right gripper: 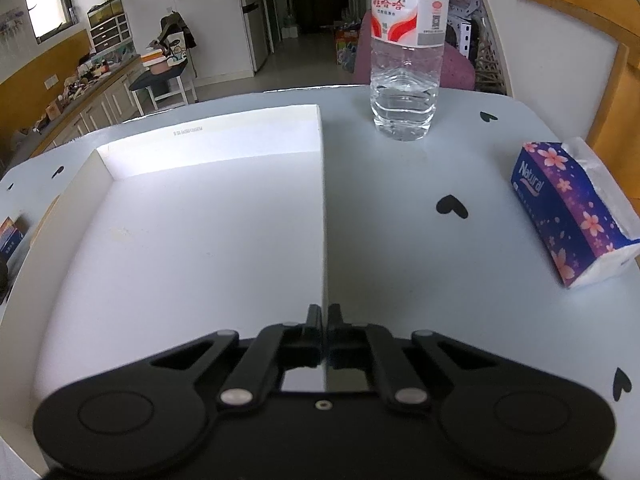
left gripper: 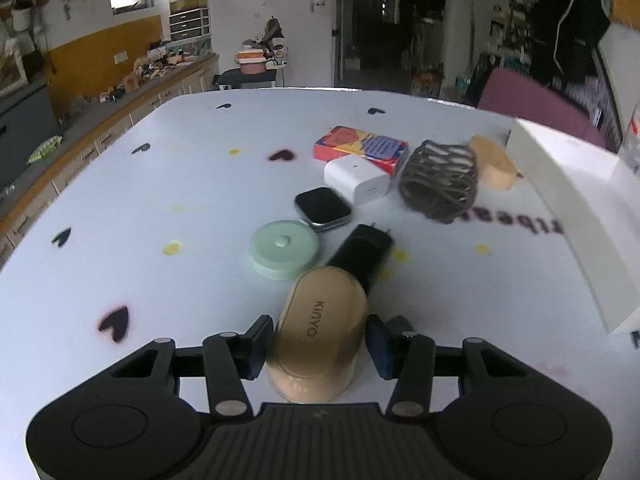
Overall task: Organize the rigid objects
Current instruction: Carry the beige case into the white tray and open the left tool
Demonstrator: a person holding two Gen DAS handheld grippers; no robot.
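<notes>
Left wrist view, nearest the lens: the left gripper [left gripper: 318, 346] has its two blue pads set against the sides of a tan earbud case [left gripper: 320, 328], which stands between them on the table [left gripper: 120, 208]; the jaws are pinching the case, a grip that looks meant for lifting it out of the cluster. Just behind the case lies a black charger [left gripper: 366, 250], touching or nearly touching it, prongs pointing away. Beside that sits a round mint-green disc [left gripper: 284, 250], then a smartwatch body [left gripper: 323, 210] lying face up. Farther back are a white charger cube [left gripper: 357, 178], a red and blue card box [left gripper: 360, 148] behind it, a dark wicker ball [left gripper: 440, 178], and a second tan case [left gripper: 494, 162] near the tray wall. The loose items are bunched to the left of the white tray [left gripper: 580, 208], probably the place they are to be sorted into.

Right wrist view: the right gripper [right gripper: 324, 322] is pressed shut on the near end of the tray's right wall [right gripper: 322, 216], likely steadying the tray while the other hand loads it. The tray floor [right gripper: 180, 240] is bare. Beyond, apart from the tray, stand a water bottle [right gripper: 406, 60] and, to the right, a tissue pack [right gripper: 572, 208].
</notes>
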